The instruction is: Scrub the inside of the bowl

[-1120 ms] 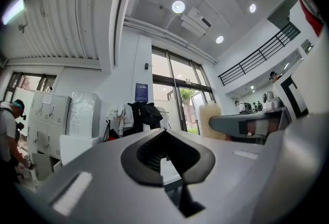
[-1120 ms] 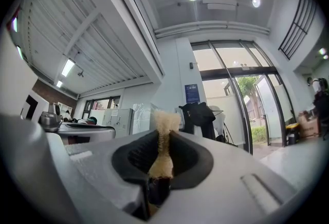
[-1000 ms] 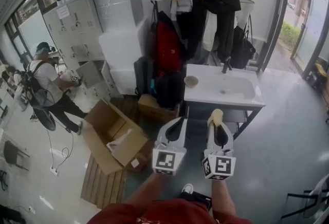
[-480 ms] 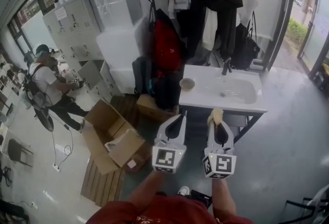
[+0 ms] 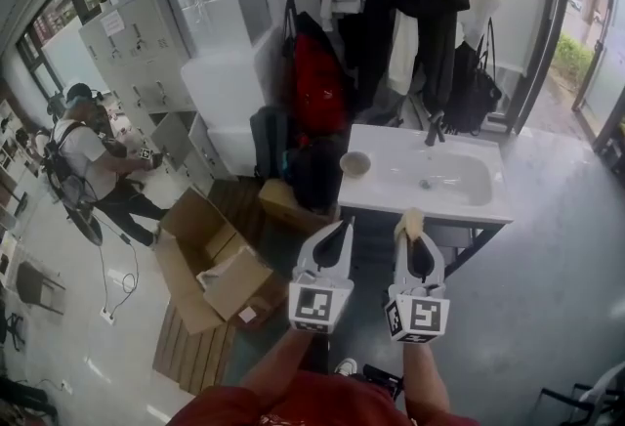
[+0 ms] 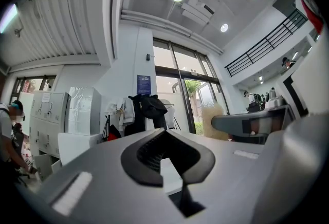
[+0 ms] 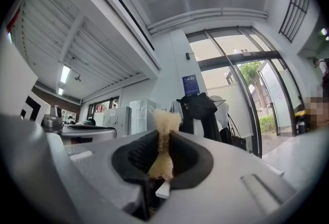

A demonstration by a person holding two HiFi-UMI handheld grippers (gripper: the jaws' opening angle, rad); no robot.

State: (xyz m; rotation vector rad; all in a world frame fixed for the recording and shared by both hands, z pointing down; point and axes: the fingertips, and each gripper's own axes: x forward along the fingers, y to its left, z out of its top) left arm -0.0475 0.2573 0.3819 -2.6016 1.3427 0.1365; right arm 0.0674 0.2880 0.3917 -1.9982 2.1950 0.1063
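A small bowl (image 5: 355, 162) stands on the left part of the white sink unit (image 5: 386, 190), well ahead of both grippers. My left gripper (image 5: 341, 228) is shut with nothing between its jaws; in the left gripper view its tips (image 6: 165, 134) meet. My right gripper (image 5: 411, 222) is shut on a tan fibrous scrubber (image 5: 413, 219), whose tuft (image 7: 165, 120) sticks out past the jaws in the right gripper view. Both grippers are held side by side in the air, short of the sink's near edge.
The basin (image 5: 459, 179) and tap (image 5: 433, 130) sit at the sink unit's right. Coats and bags (image 5: 391, 14) hang behind it. An open cardboard box (image 5: 210, 263) lies on the floor at left, near grey lockers (image 5: 137, 43). A person (image 5: 93, 165) stands at far left.
The view has shifted slightly, and the sink unit now sits a little lower and further right in the picture. Both grippers keep their pose, the scrubber still held.
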